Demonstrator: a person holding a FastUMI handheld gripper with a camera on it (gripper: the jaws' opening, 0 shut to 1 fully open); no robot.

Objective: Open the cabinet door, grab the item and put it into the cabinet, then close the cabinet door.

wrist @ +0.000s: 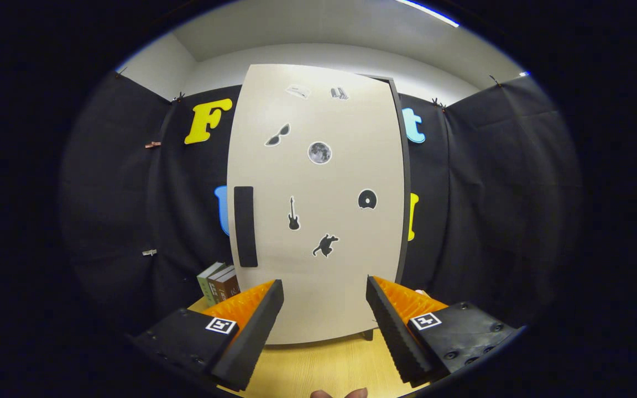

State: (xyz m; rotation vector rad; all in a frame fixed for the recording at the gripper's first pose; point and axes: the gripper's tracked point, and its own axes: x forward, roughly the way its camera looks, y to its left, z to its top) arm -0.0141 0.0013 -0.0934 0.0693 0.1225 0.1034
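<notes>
Cabinet door (318,204) stands shut, facing the tool (324,326) head-on from twelve o'clock, its dark handle strip (245,226) at about ten o'clock from the fingers. The tool is released, its fingers spread wide with nothing between them, hovering over the desk (318,367). Books (219,283), likely the item to be stored, stand on the desk at about ten o'clock of the left finger, just beside the door's lower corner on the handle side.

A shut door with the books outside fits a cabinet yet to be filled; what is inside cannot be told.

Risks, as I judge them: the handle is a slim, flat strip, so a finger could slide off it; the door may swing toward the books and knock them over; the cabinet might shift on the desk under a hard pull.
</notes>
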